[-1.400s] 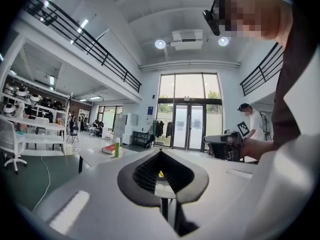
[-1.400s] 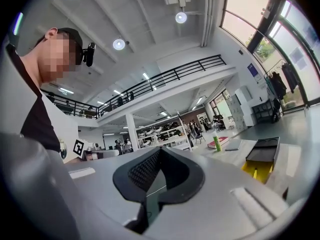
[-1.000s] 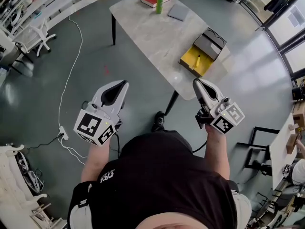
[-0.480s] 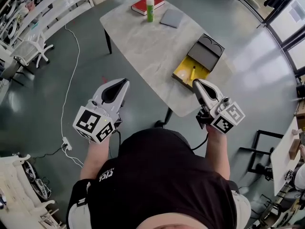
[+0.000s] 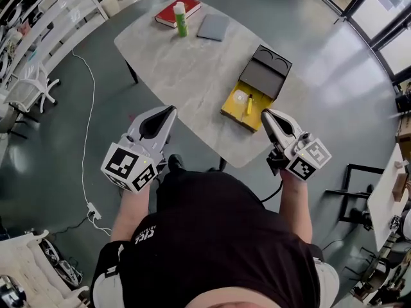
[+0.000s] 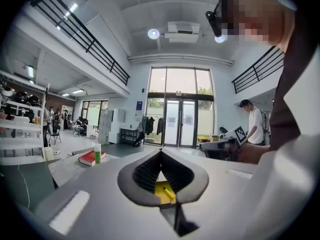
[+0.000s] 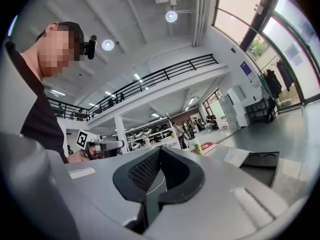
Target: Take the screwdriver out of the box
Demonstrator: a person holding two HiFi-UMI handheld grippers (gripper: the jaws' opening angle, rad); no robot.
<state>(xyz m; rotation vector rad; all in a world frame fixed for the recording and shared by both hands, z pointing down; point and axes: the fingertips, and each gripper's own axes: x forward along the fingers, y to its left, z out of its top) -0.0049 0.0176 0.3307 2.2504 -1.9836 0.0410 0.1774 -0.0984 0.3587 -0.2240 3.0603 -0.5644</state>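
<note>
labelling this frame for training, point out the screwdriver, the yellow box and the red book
screwdriver (image 5: 249,102), head view, on its yellow handle
yellow box (image 5: 239,116), head view, on its bare floor
red book (image 5: 191,6), head view, on its cover

A pale stone-patterned table (image 5: 186,76) stands on black legs just ahead of the fingers (image 5: 157,124) of the left gripper (image 5: 171,110) and the right gripper (image 5: 264,113). Under it spreads a glossy grey floor (image 5: 51,146), where a white cable (image 5: 85,108) trails to the left of the left fingers. Farther left are white shelves (image 5: 61,8) and a white chair (image 5: 29,85). Far ahead of the fingers, tall glass doors (image 6: 180,115) let in daylight beneath a black-railed balcony (image 6: 90,44) and round ceiling lights (image 6: 153,33).
</note>
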